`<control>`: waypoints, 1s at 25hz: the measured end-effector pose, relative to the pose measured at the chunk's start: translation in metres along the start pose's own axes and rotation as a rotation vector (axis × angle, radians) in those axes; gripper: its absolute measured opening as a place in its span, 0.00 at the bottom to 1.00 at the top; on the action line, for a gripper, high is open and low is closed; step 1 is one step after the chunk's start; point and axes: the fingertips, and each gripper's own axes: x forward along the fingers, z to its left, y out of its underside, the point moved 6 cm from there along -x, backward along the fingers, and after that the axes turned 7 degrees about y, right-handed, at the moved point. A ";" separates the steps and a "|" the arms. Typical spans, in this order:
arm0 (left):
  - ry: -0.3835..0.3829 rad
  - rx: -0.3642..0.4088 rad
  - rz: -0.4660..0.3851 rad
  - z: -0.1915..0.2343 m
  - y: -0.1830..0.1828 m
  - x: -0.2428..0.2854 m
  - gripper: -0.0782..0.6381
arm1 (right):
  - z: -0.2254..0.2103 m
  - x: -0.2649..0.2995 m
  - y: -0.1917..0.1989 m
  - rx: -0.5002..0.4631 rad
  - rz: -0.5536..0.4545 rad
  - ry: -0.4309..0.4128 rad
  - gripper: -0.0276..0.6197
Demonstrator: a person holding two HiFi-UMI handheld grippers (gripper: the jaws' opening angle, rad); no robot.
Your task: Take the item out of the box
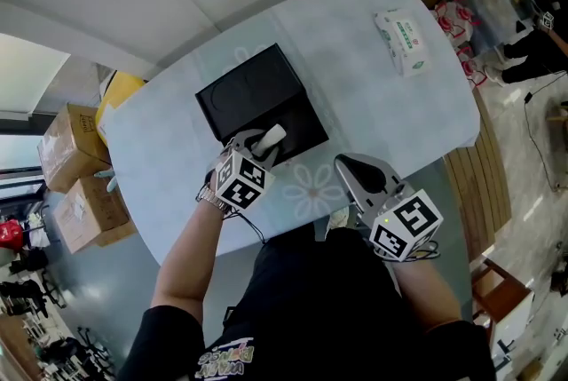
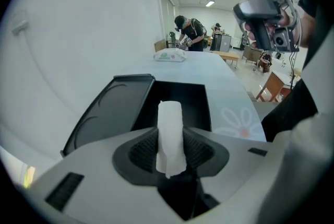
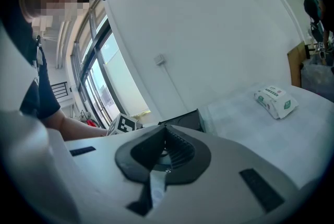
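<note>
Pale floral cloth covers the desk (image 1: pixel 382 95), where a black box (image 1: pixel 253 95) lies open with its lid folded flat beside it so the inside can be reached. The left hand-held gripper (image 1: pixel 263 148) is clamped on a white roll (image 2: pixel 169 118), held upright at the box's near edge, probably for a straight lift. I cannot tell whether the roll has cleared the rim. The right hand-held gripper (image 3: pixel 166 140), jaws together and empty, waits near the desk's edge. A tissue pack (image 1: pixel 404 40) lies well apart.
</note>
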 end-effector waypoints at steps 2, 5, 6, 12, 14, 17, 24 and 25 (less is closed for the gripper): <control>-0.031 -0.016 -0.038 -0.004 -0.004 -0.013 0.31 | 0.005 -0.004 -0.001 -0.013 -0.001 -0.012 0.06; -0.083 -0.044 -0.105 -0.011 -0.012 -0.036 0.31 | 0.013 -0.011 -0.006 -0.044 -0.008 -0.035 0.06; -0.102 -0.055 -0.134 -0.014 -0.016 -0.044 0.31 | 0.016 -0.013 -0.008 -0.055 -0.012 -0.043 0.06; -0.175 -0.174 -0.361 -0.045 -0.038 -0.099 0.31 | 0.029 -0.038 -0.014 -0.122 -0.039 -0.081 0.06; -0.202 -0.214 -0.432 -0.058 -0.043 -0.118 0.31 | 0.035 -0.047 -0.018 -0.145 -0.049 -0.093 0.06; -0.242 -0.251 -0.512 -0.081 -0.049 -0.142 0.31 | 0.046 -0.060 -0.022 -0.180 -0.064 -0.119 0.06; -0.287 -0.326 -0.627 -0.144 -0.046 -0.181 0.31 | 0.073 -0.085 -0.024 -0.273 -0.090 -0.184 0.06; -0.296 -0.330 -0.637 -0.151 -0.045 -0.185 0.31 | 0.076 -0.087 -0.024 -0.286 -0.092 -0.190 0.06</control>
